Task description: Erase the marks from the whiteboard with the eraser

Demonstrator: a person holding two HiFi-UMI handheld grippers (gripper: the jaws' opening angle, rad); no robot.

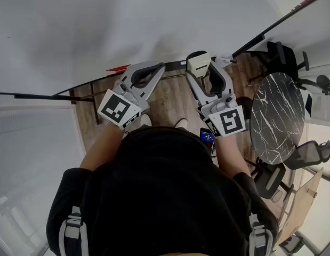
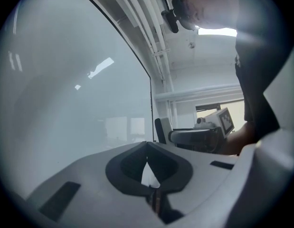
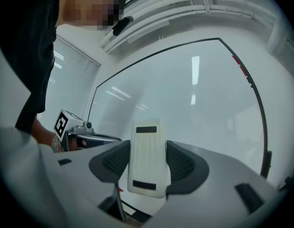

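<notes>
Wood plank floor point(image 1: 170, 97) is seen below. A round black marble-pattern table point(image 1: 276, 116) is set at the right, ringed by office chairs point(image 1: 312, 153). A light wooden tabletop point(image 1: 303, 201) is seen beyond it. Bright window blinds point(image 3: 73, 87) and white ceiling rails point(image 3: 184, 4) are shown overhead.

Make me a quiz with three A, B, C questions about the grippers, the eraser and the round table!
1. The left gripper has its jaws:
A wide apart
B together, with nothing between them
C clamped on a pen

2. The eraser is:
A in the right gripper
B in the left gripper
C on the floor

3. The round table has a top that is:
A black with white veins
B red
C yellow

Answers:
1 B, the left gripper view shows its tips meeting and empty.
2 A, it sits between that gripper's jaws.
3 A, the head view shows dark marble.
</notes>
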